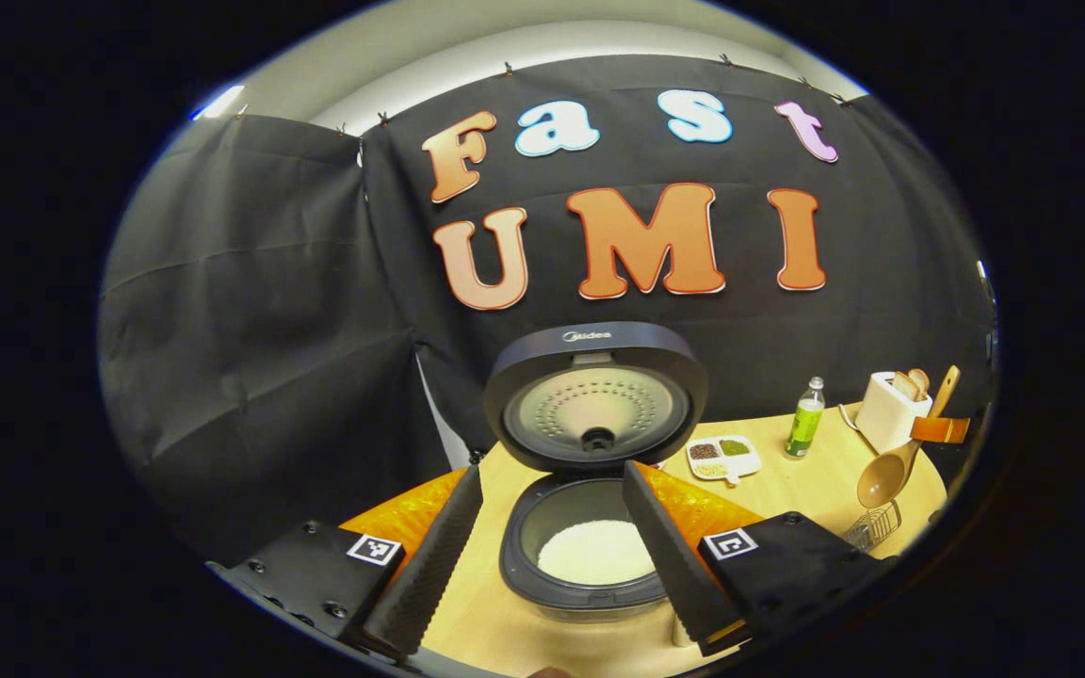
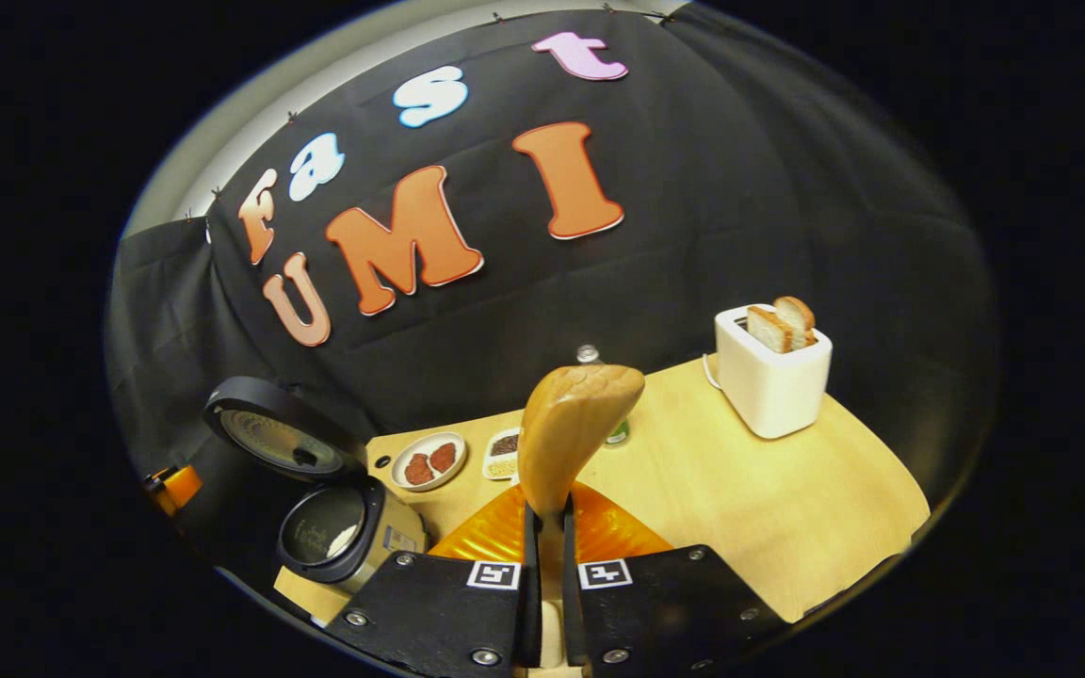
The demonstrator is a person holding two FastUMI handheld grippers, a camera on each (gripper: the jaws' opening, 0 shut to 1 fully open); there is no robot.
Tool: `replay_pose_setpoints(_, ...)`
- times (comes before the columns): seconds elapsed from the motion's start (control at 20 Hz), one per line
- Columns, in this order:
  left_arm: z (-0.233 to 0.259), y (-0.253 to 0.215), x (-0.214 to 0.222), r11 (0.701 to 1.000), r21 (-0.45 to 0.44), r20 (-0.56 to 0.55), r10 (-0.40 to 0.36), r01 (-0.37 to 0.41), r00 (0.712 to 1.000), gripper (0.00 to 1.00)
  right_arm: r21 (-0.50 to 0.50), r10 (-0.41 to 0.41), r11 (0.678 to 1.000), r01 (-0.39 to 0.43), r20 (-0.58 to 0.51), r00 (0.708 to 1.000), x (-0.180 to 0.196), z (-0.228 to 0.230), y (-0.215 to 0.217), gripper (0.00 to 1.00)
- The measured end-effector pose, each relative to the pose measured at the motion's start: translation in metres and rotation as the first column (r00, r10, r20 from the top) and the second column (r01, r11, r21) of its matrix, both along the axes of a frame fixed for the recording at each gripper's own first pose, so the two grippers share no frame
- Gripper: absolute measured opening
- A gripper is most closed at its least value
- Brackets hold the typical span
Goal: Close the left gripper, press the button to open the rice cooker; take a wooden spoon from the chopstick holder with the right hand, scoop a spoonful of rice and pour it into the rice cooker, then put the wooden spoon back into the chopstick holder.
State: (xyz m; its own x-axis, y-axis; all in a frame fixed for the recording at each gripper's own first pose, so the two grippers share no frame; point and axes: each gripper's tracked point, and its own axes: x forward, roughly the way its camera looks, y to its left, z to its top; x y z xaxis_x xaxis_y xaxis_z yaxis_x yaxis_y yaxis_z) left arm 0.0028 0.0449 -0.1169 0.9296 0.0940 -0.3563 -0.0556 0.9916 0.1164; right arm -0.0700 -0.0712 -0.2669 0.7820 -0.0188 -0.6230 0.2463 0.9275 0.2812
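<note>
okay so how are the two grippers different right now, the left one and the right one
The left gripper stands open, fingers spread wide with nothing between them; the right gripper is shut on the wooden spoon.
The left gripper sits just in front of the open rice cooker; the right gripper holds the spoon's bowl over the table, the cooker off to one side.
Both have black fingers and orange bodies.

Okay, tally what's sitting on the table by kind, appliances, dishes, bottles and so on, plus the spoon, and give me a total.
Appliances: 2, rice cooker, toaster
Dishes: 2, round plate, divided dish
Bottles: 1, green bottle
Wire holders: 1, chopstick holder
Spoons: 1, wooden spoon, held in right gripper
Total: 7
</note>
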Motion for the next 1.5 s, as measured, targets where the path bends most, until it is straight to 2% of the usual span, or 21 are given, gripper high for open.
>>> replay_pose_setpoints(0.3, 0.003, -0.029, 0.009, 0.998, 0.007, -0.001, -0.058, 0.058, 0.998, 0.94, -0.037, -0.088, 0.996, 0.086, -0.061, 0.994, -0.035, -0.024, -0.041, 0.08)
replay_pose_setpoints(0.5, 0.003, -0.036, 0.009, 0.998, 0.005, -0.003, -0.068, 0.068, 0.998, 0.94, -0.064, -0.105, 0.993, 0.097, -0.118, 0.987, -0.053, -0.059, -0.045, 0.08)
replay_pose_setpoints(0.55, 0.004, -0.037, 0.009, 0.998, 0.006, -0.005, -0.069, 0.069, 0.998, 0.94, -0.07, -0.107, 0.993, 0.098, -0.144, 0.984, -0.057, -0.071, -0.045, 0.03)
replay_pose_setpoints(0.6, 0.003, -0.036, 0.008, 0.998, 0.01, -0.007, -0.068, 0.068, 0.998, 0.94, -0.064, -0.106, 0.993, 0.096, -0.166, 0.98, -0.06, -0.08, -0.044, 0.08)
replay_pose_setpoints(0.65, 0.003, -0.035, 0.007, 0.998, 0.012, -0.007, -0.066, 0.066, 0.998, 0.94, -0.053, -0.107, 0.994, 0.1, -0.177, 0.978, -0.06, -0.087, -0.042, 0.09)
replay_pose_setpoints(0.9, 0.002, -0.029, 0.002, 0.999, 0.006, -0.011, -0.048, 0.048, 0.999, 0.94, -0.04, -0.096, 0.995, 0.09, -0.203, 0.974, -0.061, -0.098, -0.035, 0.08)
replay_pose_setpoints(0.95, 0.003, -0.028, 0.002, 0.999, 0.005, -0.011, -0.044, 0.045, 0.999, 1.0, -0.047, -0.106, 0.994, 0.099, -0.195, 0.975, -0.06, -0.099, -0.038, 0.08)
replay_pose_setpoints(1.1, 0.001, -0.026, 0.002, 0.999, -0.002, -0.012, -0.041, 0.041, 0.999, 1.0, -0.036, -0.105, 0.994, 0.099, -0.254, 0.961, -0.067, -0.125, -0.037, 0.08)
replay_pose_setpoints(1.15, 0.002, -0.026, 0.004, 0.999, -0.002, -0.011, -0.042, 0.042, 0.999, 1.0, -0.038, -0.101, 0.995, 0.095, -0.261, 0.96, -0.066, -0.117, -0.033, 0.08)
replay_pose_setpoints(1.2, 0.003, -0.025, 0.005, 0.999, 0.0, -0.007, -0.042, 0.042, 0.999, 0.94, -0.037, -0.108, 0.994, 0.102, -0.253, 0.962, -0.065, -0.112, -0.034, 0.09)
replay_pose_setpoints(1.4, 0.008, -0.025, 0.016, 0.998, 0.008, 0.007, -0.057, 0.057, 0.998, 0.94, -0.029, -0.12, 0.993, 0.117, -0.315, 0.942, -0.074, -0.113, -0.037, 0.16)
replay_pose_setpoints(1.45, 0.012, -0.024, 0.02, 0.998, 0.015, 0.015, -0.063, 0.063, 0.998, 0.94, -0.03, -0.129, 0.992, 0.126, -0.328, 0.936, -0.077, -0.112, -0.04, 0.1)
replay_pose_setpoints(1.5, 0.017, -0.025, 0.024, 0.997, 0.019, 0.026, -0.07, 0.069, 0.997, 0.94, -0.032, -0.139, 0.99, 0.137, -0.341, 0.93, -0.08, -0.111, -0.042, 0.2)
